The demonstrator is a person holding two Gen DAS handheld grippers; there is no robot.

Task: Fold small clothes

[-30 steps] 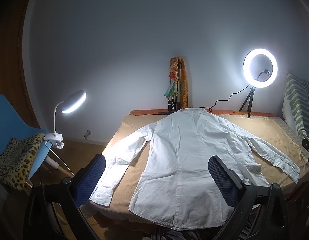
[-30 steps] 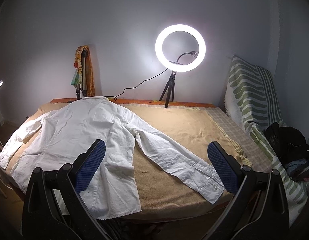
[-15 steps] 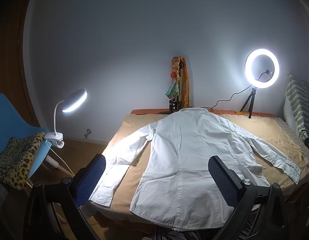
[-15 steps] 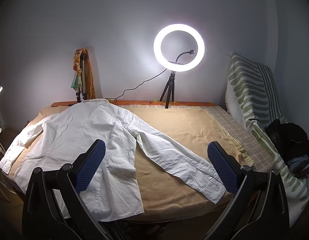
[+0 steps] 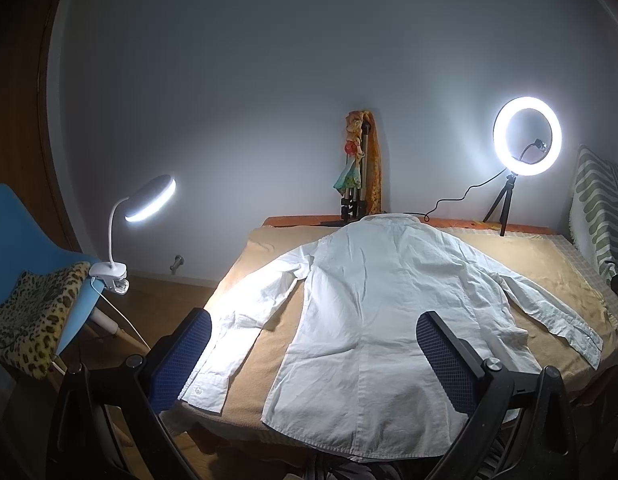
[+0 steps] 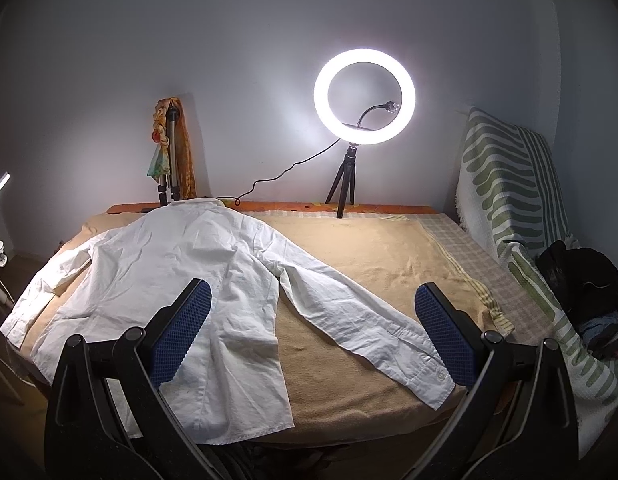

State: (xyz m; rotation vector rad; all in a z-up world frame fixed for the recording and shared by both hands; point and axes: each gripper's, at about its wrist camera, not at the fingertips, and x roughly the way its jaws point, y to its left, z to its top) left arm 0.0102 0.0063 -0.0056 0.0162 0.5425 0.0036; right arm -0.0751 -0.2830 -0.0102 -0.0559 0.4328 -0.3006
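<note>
A small white long-sleeved shirt (image 5: 373,312) lies flat, back up, on a tan blanket (image 5: 521,256), collar toward the wall, hem at the near edge, both sleeves spread out. My left gripper (image 5: 313,356) hovers open above the hem and left sleeve, with nothing between its blue pads. In the right wrist view the same shirt (image 6: 181,280) fills the left half, its right sleeve (image 6: 369,320) running toward the near right. My right gripper (image 6: 313,332) is open above that sleeve and touches nothing.
A lit ring light (image 6: 364,96) on a small tripod and a folded tripod with scarves (image 6: 169,156) stand at the far edge. A striped green blanket (image 6: 509,208) and dark clothes (image 6: 581,280) lie at the right. A clip lamp (image 5: 149,200) and blue chair (image 5: 25,232) stand left.
Both views have shifted only slightly; the shirt lies as before and both grippers stay open.
</note>
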